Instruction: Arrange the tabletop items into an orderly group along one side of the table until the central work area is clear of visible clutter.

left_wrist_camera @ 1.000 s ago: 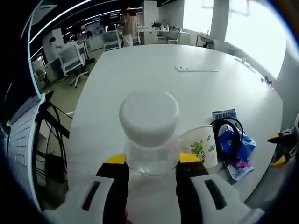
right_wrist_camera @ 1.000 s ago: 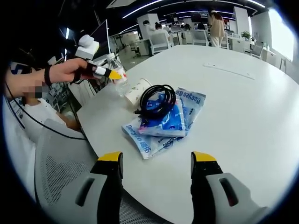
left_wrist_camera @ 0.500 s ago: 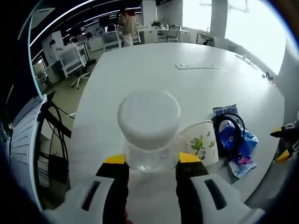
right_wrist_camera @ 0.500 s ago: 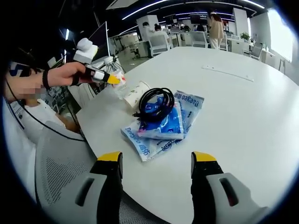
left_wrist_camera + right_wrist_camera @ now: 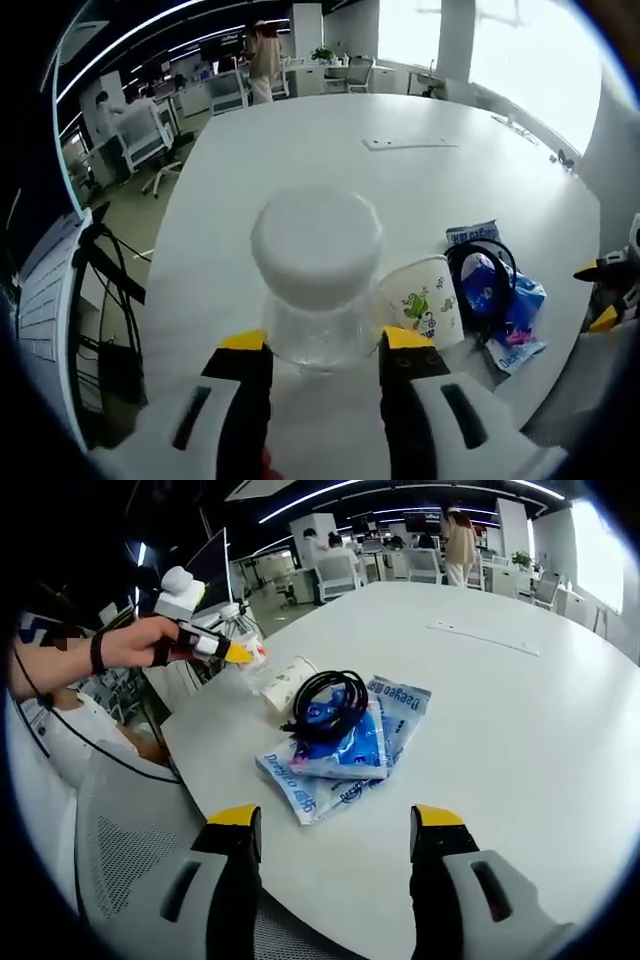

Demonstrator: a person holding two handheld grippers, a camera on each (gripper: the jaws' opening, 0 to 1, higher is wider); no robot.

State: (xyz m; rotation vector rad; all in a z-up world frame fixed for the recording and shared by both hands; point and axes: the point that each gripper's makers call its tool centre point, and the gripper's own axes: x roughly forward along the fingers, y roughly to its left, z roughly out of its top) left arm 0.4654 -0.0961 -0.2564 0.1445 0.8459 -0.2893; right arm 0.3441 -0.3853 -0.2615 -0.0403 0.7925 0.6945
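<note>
The left gripper (image 5: pixel 322 345) is clenched on a clear plastic bottle (image 5: pixel 318 300) with a white cap (image 5: pixel 317 245); both yellow-tipped jaws press the bottle's body just below the cap. In the right gripper view the same bottle (image 5: pixel 247 640) is seen at the near corner of the white table (image 5: pixel 520 710), but whether it stands on the tabletop or is held just above it cannot be told.

Just beside the bottle lies a paper cup (image 5: pixel 422 300) with a green print, on its side. Next to the cup sits a coiled black cable (image 5: pixel 480 285) on top of blue snack packets (image 5: pixel 510 320), all grouped near the table edge. A white power strip (image 5: pixel 412 144) lies well apart, toward the far side of the table.

The right gripper (image 5: pixel 335 825) is released, jaws spread wide with nothing between them, hovering off the table edge and facing the cable and packets.

Step in hand: placing the bottle into the group at the table's edge. The next move calls for setting the bottle upright beside the cup, then releasing the jaws without tipping it. The distant power strip appears to be the item left to gather.
</note>
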